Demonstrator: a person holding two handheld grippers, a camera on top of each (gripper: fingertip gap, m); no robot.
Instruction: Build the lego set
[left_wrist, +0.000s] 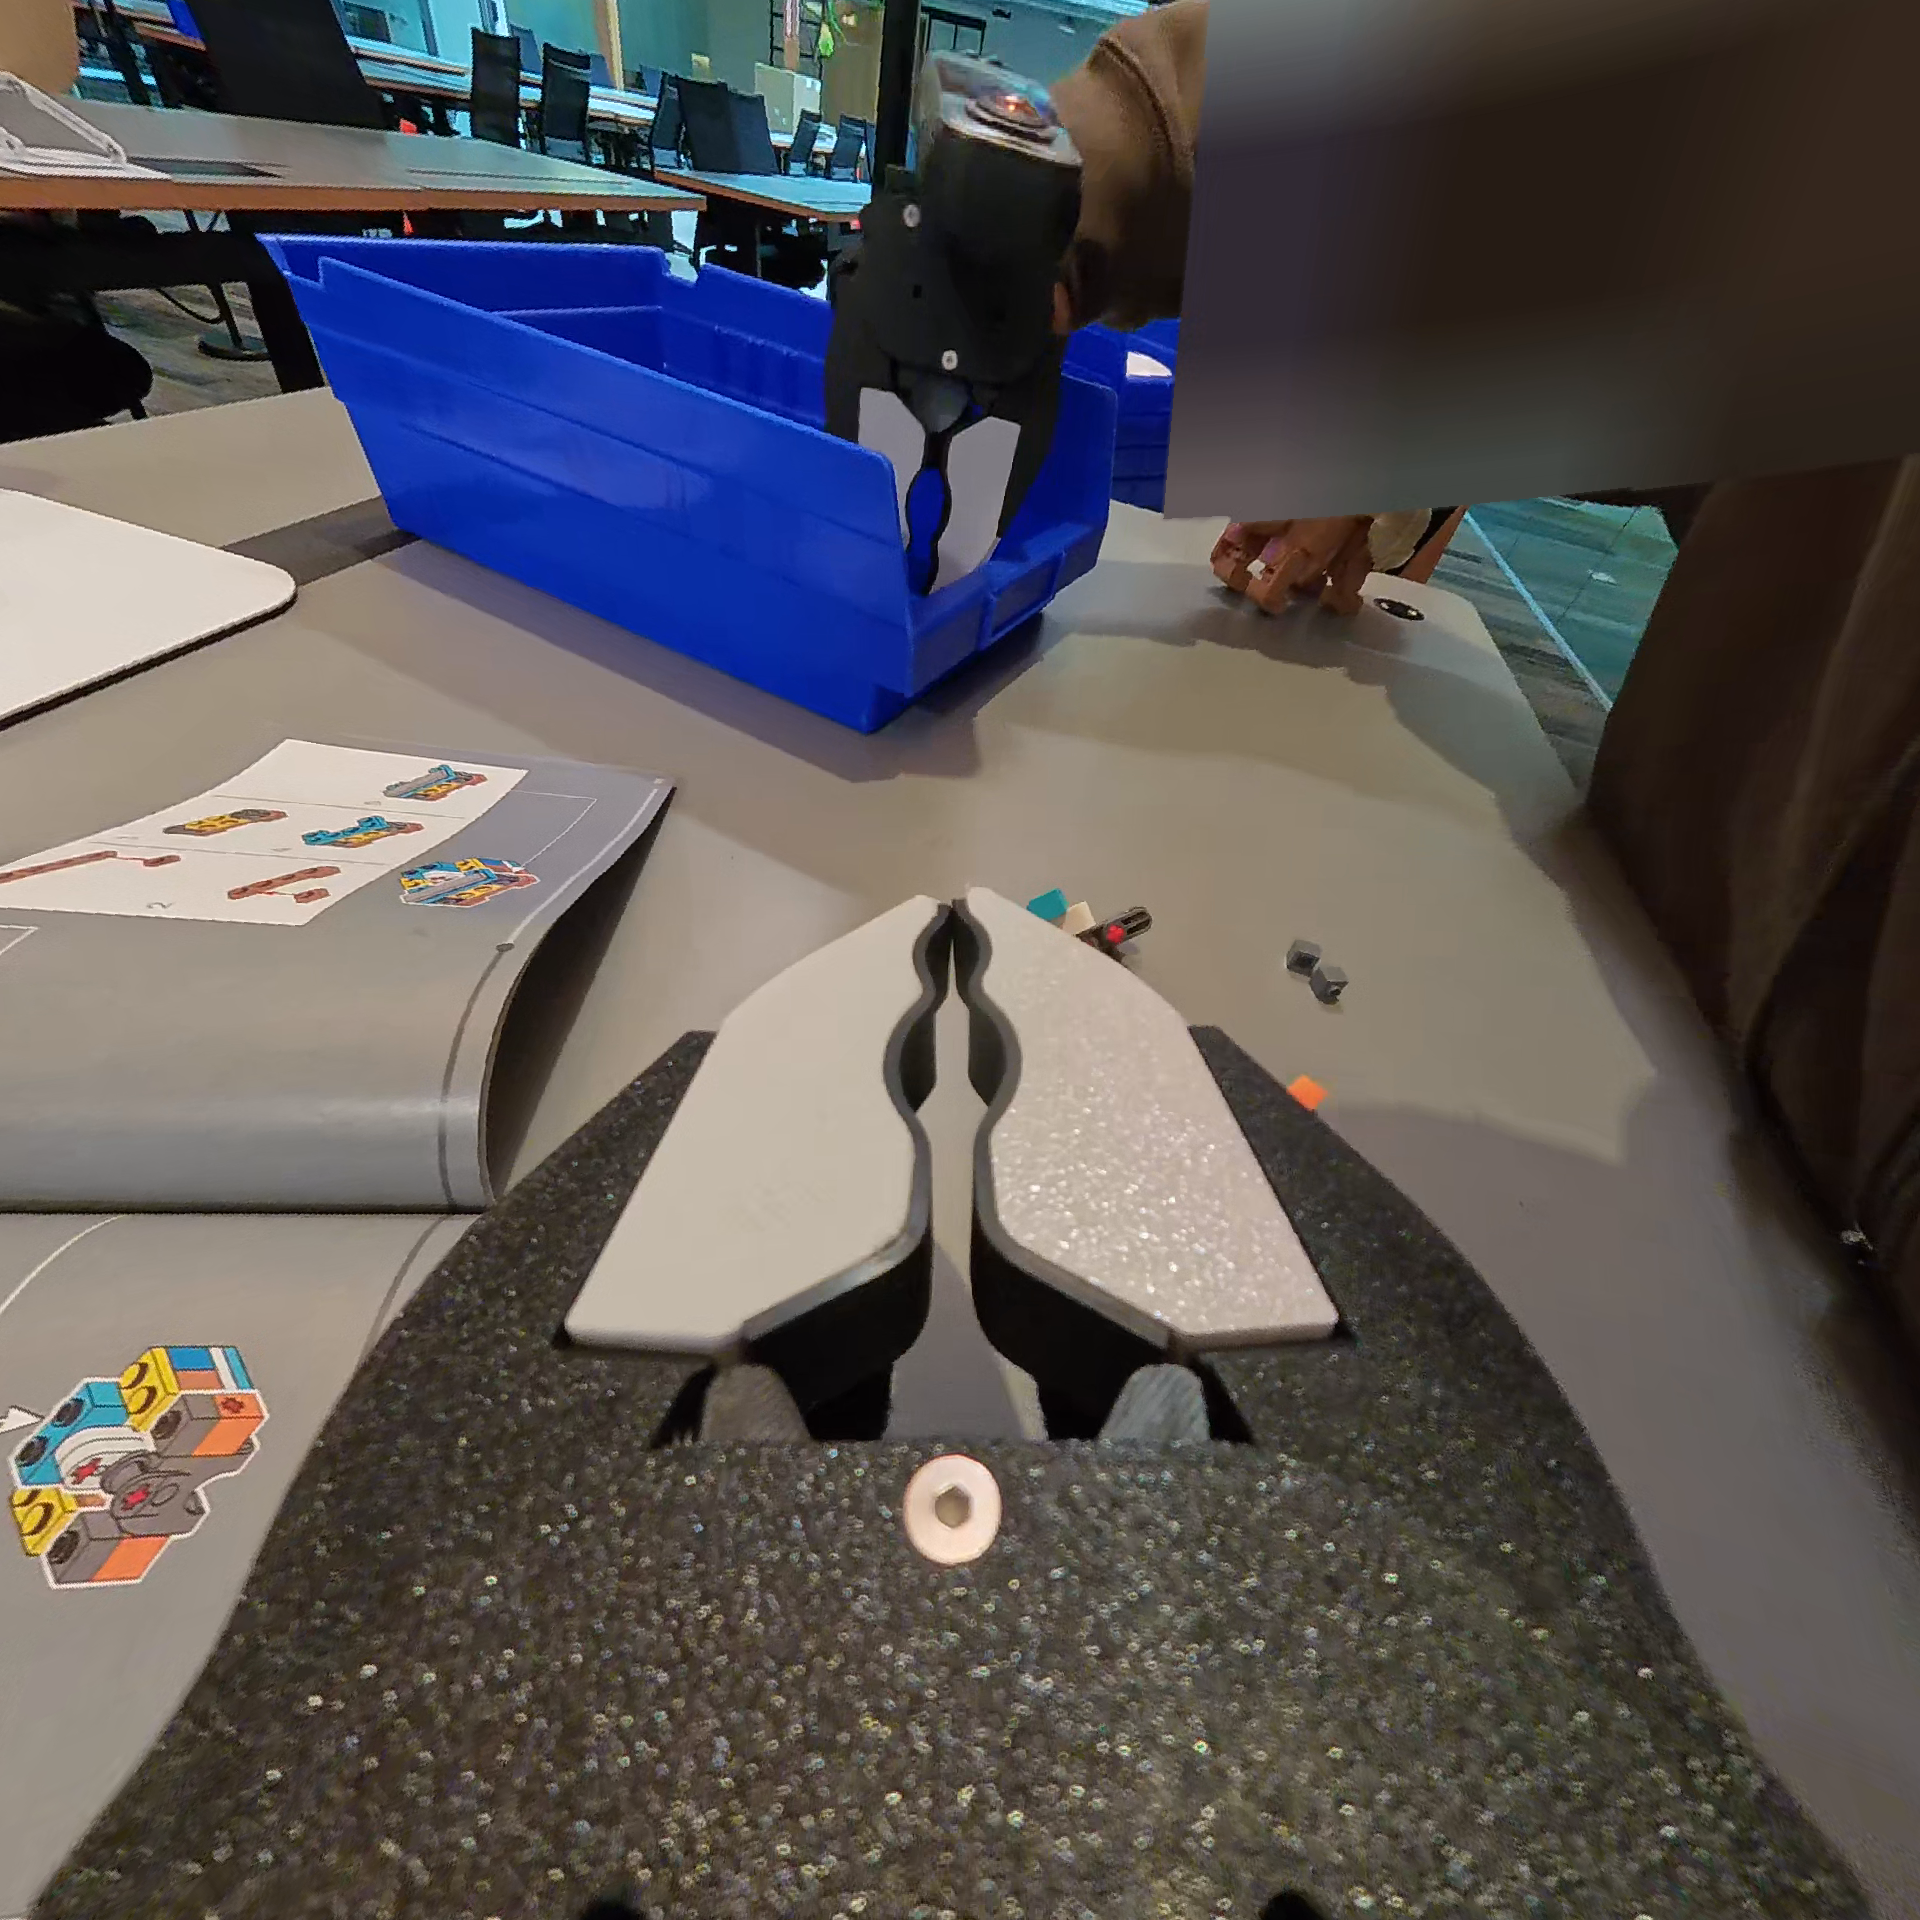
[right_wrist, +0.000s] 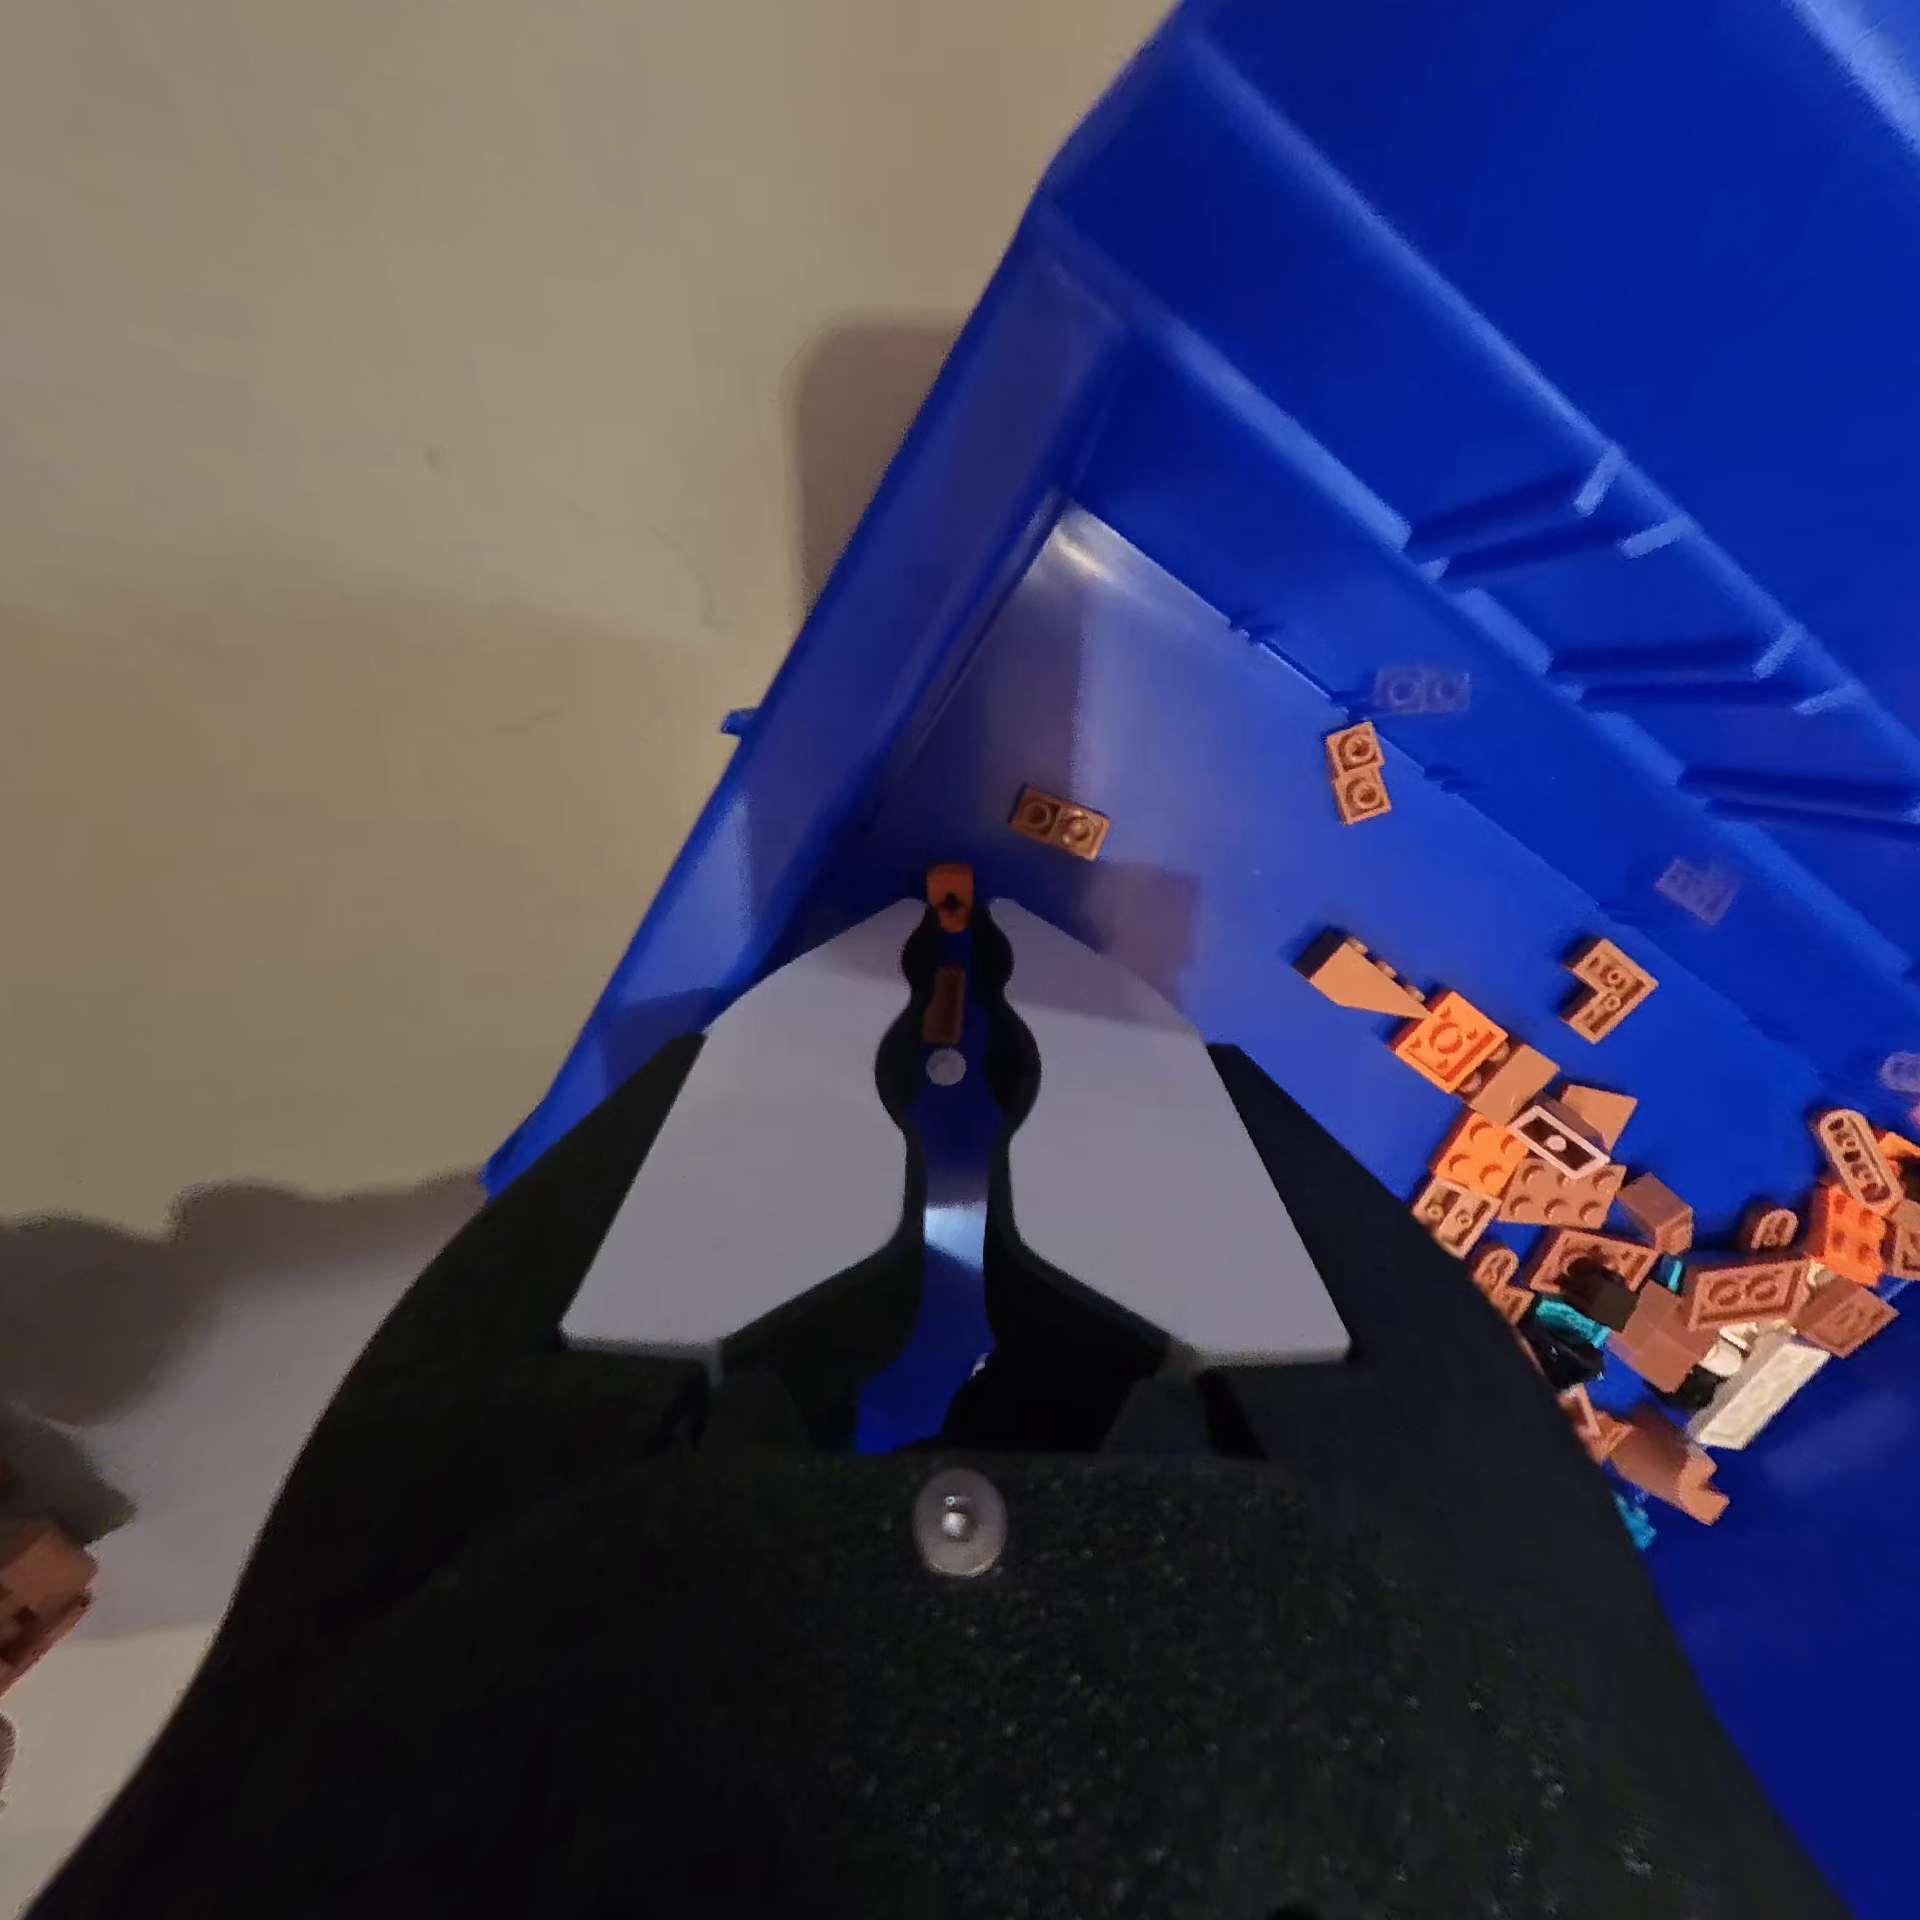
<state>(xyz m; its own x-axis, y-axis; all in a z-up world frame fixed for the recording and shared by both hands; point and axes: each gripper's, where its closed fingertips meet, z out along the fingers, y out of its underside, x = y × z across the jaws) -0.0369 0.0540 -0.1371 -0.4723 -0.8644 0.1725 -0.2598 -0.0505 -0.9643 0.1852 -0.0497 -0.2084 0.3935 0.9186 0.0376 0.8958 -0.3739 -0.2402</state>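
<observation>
A large blue bin (left_wrist: 644, 468) stood on a grey table (left_wrist: 1195, 748) and served as the anchor of the scene. The right gripper (right_wrist: 958, 906) reached down over the near end of the bin, its two pale fingers drawn together at the tips and pinching a small orange lego piece (right_wrist: 950, 891) close to the bin's corner wall. In the left wrist view, that same right gripper (left_wrist: 940, 561) appeared as a black tool held by a person's brown sleeve (left_wrist: 1132, 156), dipping into the bin's near end. Inside the bin, away from the pinched piece, a heap of loose bricks (right_wrist: 1621, 1226) in brown, orange, teal and white lay piled against one side, with a few single brown plates (right_wrist: 1060, 823) scattered on the floor between the heap and the corner. The left gripper (left_wrist: 954, 906) hovered low over the table in front of the bin, its fingers closed tip to tip with nothing between them. Just beyond its tips, on the table short of the bin, lay a few small parts (left_wrist: 1086, 920) in teal, white and black, two tiny grey pieces (left_wrist: 1317, 968) a little farther to the side, and one orange piece (left_wrist: 1307, 1091) nearer the gripper. An open instruction booklet (left_wrist: 312, 935) lay on the table to the left of the gripper, in front of the bin. A small brown lego build (left_wrist: 1288, 571) sat on the table beside the bin's near end.
</observation>
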